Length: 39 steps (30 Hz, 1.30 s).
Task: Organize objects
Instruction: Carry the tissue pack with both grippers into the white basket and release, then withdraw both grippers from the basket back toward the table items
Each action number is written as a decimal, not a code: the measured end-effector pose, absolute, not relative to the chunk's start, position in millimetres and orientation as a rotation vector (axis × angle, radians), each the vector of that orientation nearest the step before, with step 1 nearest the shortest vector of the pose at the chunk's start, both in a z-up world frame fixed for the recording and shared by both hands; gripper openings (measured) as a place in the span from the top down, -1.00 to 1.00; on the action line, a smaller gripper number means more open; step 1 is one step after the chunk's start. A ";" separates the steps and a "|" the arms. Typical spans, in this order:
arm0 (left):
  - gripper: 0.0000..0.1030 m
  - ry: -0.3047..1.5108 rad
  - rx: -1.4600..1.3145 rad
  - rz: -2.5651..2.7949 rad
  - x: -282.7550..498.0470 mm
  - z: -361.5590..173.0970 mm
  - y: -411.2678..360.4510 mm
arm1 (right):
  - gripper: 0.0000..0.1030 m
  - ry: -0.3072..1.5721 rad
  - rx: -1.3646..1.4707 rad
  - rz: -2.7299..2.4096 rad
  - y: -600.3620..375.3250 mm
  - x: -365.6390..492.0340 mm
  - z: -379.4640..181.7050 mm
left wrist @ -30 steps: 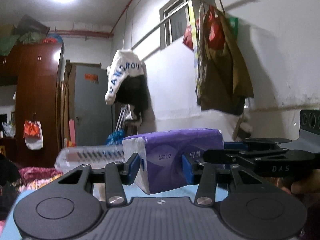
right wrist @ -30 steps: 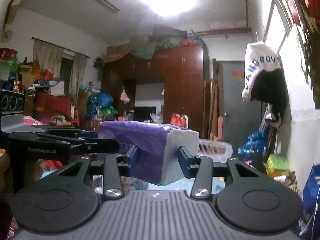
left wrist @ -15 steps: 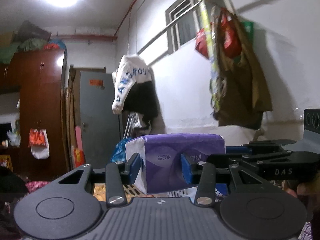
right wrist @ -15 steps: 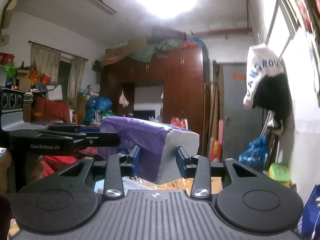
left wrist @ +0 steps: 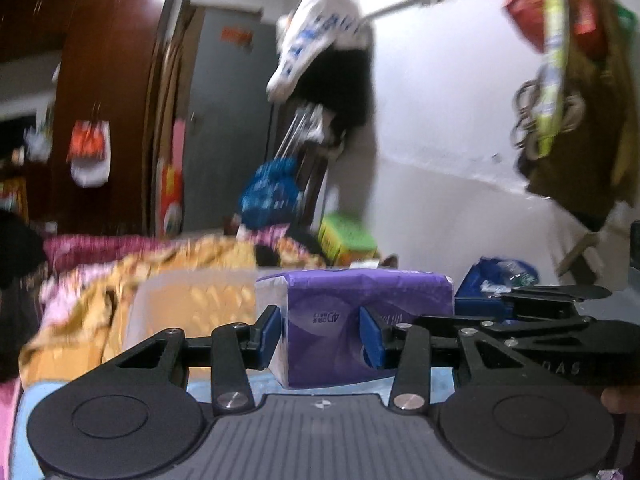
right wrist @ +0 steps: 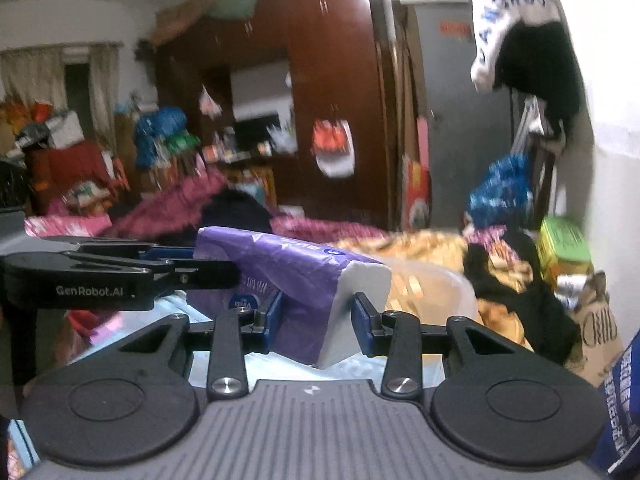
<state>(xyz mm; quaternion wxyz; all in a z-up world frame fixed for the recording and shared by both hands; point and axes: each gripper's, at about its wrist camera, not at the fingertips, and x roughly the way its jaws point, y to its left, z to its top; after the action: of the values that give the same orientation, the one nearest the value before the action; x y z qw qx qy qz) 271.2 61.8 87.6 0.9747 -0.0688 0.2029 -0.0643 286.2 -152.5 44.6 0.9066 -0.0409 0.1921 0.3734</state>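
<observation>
Both views have tilted downward, bringing bedding [left wrist: 120, 280] into the lower frame. Left gripper [left wrist: 320, 334] and right gripper [right wrist: 316, 318] each pinch the purple tissue pack [left wrist: 360, 320] mid-frame.

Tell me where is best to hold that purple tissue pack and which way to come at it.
Grip the purple tissue pack across its narrow width, near each end, coming in level from the side, probably. It is a long, soft block, so pads on its flat faces hold it level. That is how the left gripper and right gripper each clamp one end.
</observation>
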 end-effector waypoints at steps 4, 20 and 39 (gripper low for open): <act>0.08 0.500 -0.179 -0.103 292.4 76.8 70.4 | 0.19 0.498 -0.112 0.739 -143.0 298.8 38.8; -0.09 0.638 -0.118 -0.046 303.2 62.3 57.1 | 0.15 0.649 -0.141 0.686 -140.8 314.9 37.8; -0.79 0.218 -0.031 0.006 118.3 141.2 38.8 | -1.00 0.126 -0.030 0.626 -208.4 175.5 79.7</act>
<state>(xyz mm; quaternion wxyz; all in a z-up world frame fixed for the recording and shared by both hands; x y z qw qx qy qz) 118.3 38.8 141.2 0.9940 -0.0156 0.1086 0.0030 175.5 -208.4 79.7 0.9493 -0.0145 0.0619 0.3079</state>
